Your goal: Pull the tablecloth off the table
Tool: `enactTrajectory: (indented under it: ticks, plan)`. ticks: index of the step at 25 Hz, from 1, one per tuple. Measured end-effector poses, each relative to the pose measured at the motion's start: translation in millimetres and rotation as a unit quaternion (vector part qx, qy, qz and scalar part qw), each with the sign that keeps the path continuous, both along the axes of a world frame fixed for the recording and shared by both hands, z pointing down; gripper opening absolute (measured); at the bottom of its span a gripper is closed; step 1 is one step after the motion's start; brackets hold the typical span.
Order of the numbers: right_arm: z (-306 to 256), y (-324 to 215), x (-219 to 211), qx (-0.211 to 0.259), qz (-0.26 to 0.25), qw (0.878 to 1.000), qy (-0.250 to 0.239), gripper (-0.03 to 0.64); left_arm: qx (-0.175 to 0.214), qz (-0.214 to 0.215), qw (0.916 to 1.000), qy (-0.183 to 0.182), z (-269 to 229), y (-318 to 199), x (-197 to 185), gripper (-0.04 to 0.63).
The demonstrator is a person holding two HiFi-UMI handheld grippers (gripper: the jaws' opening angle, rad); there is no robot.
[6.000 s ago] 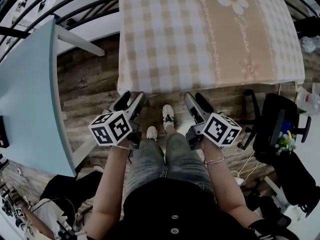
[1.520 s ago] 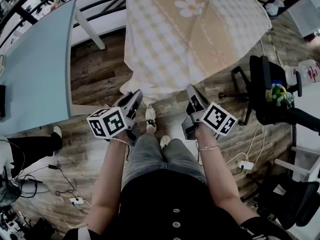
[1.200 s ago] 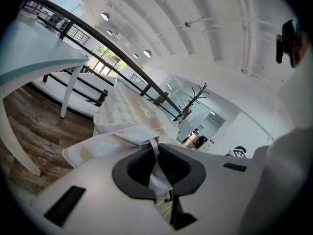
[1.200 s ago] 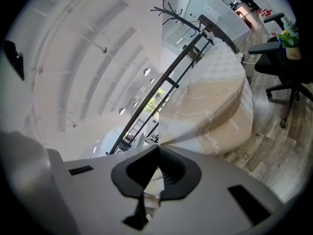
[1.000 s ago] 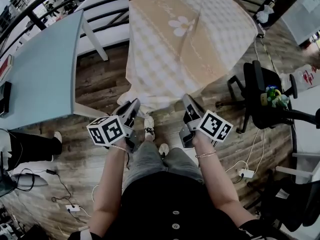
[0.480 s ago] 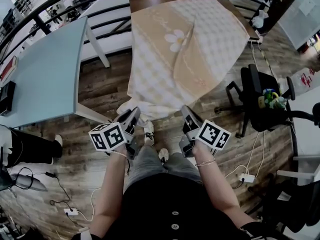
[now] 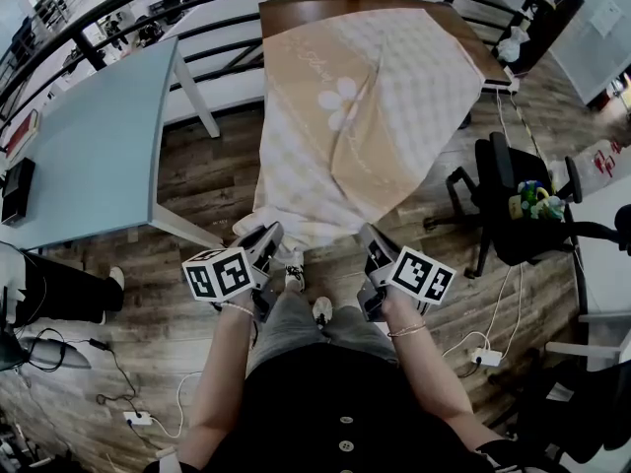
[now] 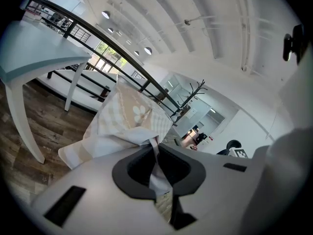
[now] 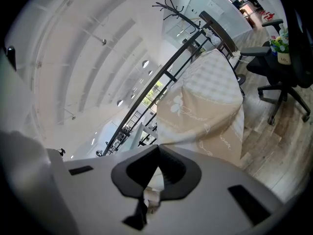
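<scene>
1. Left gripper (image 7: pixel 264 240): jaws pressed together on a pinch of the tablecloth (image 7: pixel 345 116) at its near hem. The left gripper view shows white fabric running through the slot.
2. Right gripper (image 7: pixel 371 238): jaws also clamped on the near hem, a little way along from the left one. A bunched fold sits between the pads.
3. The tablecloth is a beige check with a daisy band. It still lies over most of the table (image 7: pixel 315 10) and slopes off the near edge down to both grippers. The hem hangs above the wood floor (image 7: pixel 197 175).
4. Bare brown tabletop shows at the far end and at the far right corner, so the cloth looks partly off, not clear yet.
5. Handling guess: thin, soft and light. It goes limp and folds on itself, and should slide easily on a smooth top.
6. Best hold is the hem, near the two near corners, hands apart so the pull stays even. The current grips look narrow, so the middle bunches.
7. Risk: the cloth could snag on a table corner or slip from a small pinch. The office chair (image 7: pixel 523 215) on the right and the blue table (image 7: pixel 89 136) on the left stand beside the path.
</scene>
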State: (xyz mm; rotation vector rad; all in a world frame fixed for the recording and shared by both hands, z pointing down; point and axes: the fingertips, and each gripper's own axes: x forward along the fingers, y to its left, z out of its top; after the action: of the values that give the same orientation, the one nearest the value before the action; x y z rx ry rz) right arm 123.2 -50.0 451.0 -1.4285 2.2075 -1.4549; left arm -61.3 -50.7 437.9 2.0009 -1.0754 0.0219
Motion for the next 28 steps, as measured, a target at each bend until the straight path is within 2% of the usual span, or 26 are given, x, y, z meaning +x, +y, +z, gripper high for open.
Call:
enactTrajectory:
  ticks: [19,28]
  plan:
    - [22.3,45.2,21.2,-0.040,-0.007,0.999,0.005,0.026,-0.035,0.021,0.9991,-0.014,14.5,38.6,25.4,0.035]
    - [17.1,38.3,18.0,-0.036,-0.002,0.999,0.000,0.026,-0.033,0.030,0.9989,-0.017,6.8,28.6,22.4,0.035]
